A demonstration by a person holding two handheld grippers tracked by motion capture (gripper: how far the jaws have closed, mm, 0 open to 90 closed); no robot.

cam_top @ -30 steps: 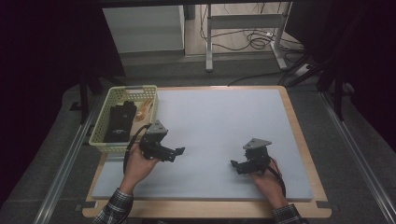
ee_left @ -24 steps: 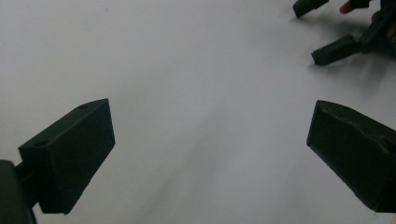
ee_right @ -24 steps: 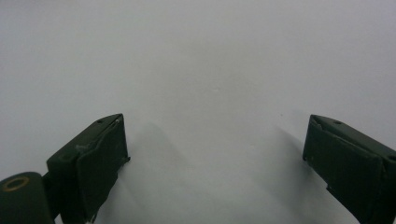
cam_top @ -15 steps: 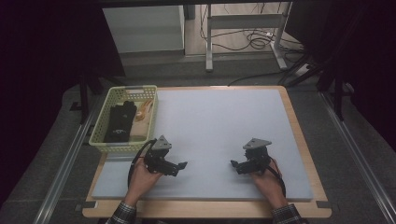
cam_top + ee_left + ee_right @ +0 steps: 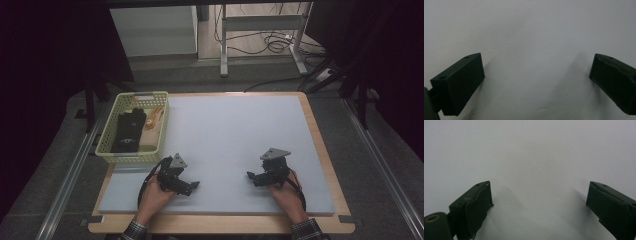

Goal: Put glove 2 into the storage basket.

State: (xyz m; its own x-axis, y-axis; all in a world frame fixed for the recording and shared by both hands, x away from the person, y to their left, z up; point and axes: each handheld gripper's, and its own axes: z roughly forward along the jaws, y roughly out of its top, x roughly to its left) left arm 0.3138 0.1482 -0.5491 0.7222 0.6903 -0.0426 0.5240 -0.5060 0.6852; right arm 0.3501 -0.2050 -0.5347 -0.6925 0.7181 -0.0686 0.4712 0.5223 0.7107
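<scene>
Pale grey foam mat (image 5: 240, 135) on a wooden table. My left gripper (image 5: 192, 186), at 7 o'clock: jaws wide apart, empty. My right gripper (image 5: 251, 176), at 5 o'clock: likewise. Yellow-green plastic mesh basket (image 5: 106, 139), at 10 o'clock, holds a black glove (image 5: 128, 129).

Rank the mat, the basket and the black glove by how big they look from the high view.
1. Mat, largest by far.
2. Basket.
3. Black glove, which lies inside the basket, so it is clearly smaller.

The right gripper (image 5: 537, 207) holds its black fingers (image 5: 474, 207) wide apart over the bare pale mat (image 5: 536, 152).
</scene>
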